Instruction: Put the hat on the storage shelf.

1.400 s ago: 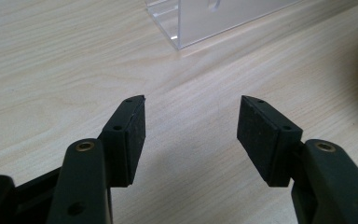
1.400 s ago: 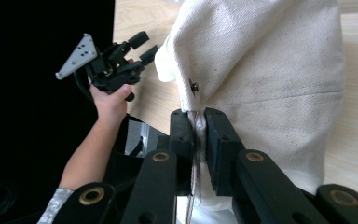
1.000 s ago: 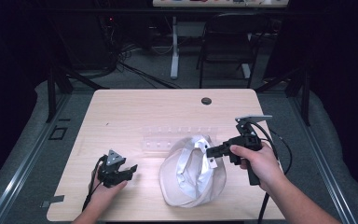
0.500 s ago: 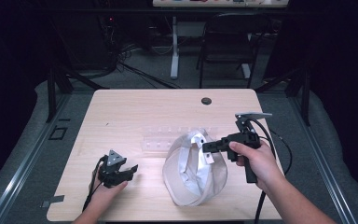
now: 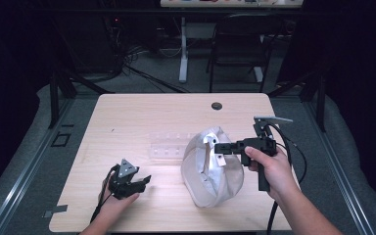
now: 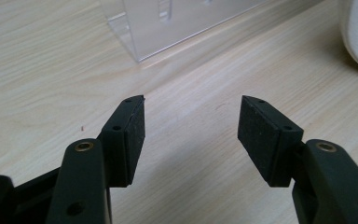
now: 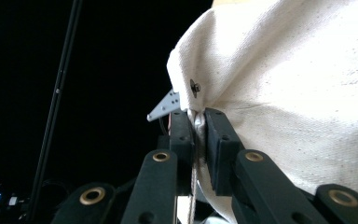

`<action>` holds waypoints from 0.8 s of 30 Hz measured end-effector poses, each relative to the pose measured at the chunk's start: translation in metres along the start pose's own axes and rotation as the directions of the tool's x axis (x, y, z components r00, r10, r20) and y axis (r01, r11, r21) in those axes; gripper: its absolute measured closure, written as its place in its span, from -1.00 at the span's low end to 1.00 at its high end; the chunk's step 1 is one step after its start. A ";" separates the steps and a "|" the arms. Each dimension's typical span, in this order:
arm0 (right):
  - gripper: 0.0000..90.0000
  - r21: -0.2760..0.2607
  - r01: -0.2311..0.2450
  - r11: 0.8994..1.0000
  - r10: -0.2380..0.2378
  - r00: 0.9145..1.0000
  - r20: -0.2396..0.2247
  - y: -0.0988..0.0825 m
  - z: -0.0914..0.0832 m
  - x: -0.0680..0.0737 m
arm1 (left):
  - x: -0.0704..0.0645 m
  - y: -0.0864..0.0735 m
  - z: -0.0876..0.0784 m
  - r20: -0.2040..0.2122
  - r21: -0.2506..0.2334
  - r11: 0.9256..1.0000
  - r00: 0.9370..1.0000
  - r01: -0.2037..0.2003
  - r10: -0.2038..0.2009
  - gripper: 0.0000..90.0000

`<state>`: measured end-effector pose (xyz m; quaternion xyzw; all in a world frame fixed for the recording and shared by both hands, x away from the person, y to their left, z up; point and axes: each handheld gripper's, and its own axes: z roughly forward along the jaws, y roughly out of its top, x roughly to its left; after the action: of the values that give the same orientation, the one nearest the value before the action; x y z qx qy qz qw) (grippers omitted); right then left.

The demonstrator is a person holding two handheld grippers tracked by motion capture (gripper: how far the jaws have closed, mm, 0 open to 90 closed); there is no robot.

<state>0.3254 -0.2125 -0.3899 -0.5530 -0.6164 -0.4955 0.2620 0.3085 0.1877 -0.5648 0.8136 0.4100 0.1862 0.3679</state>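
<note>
A cream fabric cap [image 5: 210,171] stands on its edge on the right half of the wooden table [image 5: 142,117]. My right gripper [image 5: 218,148] reaches in level from the right and is shut on a fold of the cap's fabric near the top. In the right gripper view the jaws [image 7: 196,126] pinch that fold, with the cap [image 7: 298,84] bulging to the right. My left gripper [image 5: 144,181] rests low on the table at the lower left, well apart from the cap. Its jaws [image 6: 191,126] stand open with bare wood between them.
A clear plastic rack [image 5: 169,145] lies on the table just left of the cap and ahead of the left gripper [image 6: 177,23]. A round black grommet [image 5: 217,105] sits near the far edge. A chair and table legs stand on the floor beyond.
The cap has shifted slightly in the right gripper's hold, drawing in and standing a little more upright. Both hands have hardly moved.
</note>
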 end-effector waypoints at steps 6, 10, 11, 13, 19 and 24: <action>0.83 -0.056 0.028 0.998 -0.031 0.998 -0.058 0.002 -0.002 0.001 | -0.008 0.004 -0.003 0.040 -0.037 0.999 0.999 -0.008 0.010 -0.09; 0.83 -0.090 0.022 0.996 -0.031 0.995 -0.096 0.006 -0.001 0.001 | -0.024 0.011 -0.008 0.071 -0.086 0.995 0.996 -0.049 0.055 -0.09; 0.83 -0.092 0.023 0.996 -0.033 0.994 -0.104 0.007 -0.001 0.001 | -0.028 0.013 -0.009 0.077 -0.097 0.993 0.995 -0.062 0.070 -0.09; 0.83 -0.103 0.023 0.994 -0.035 0.993 -0.116 0.008 0.000 0.002 | -0.036 0.015 -0.010 0.089 -0.114 0.990 0.991 -0.088 0.099 -0.09; 0.83 -0.109 0.020 0.994 -0.034 0.991 -0.129 0.009 0.006 0.004 | -0.048 0.015 -0.007 0.102 -0.111 0.985 0.985 -0.130 0.142 -0.09; 0.83 -0.120 0.015 0.993 -0.033 0.989 -0.146 0.011 0.006 0.006 | -0.049 0.016 -0.008 0.111 -0.115 0.985 0.984 -0.127 0.140 -0.09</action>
<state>0.3352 -0.2055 -0.3835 -0.5220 -0.5715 -0.5739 0.2675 0.2825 0.1457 -0.5477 0.8279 0.3211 0.1837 0.4216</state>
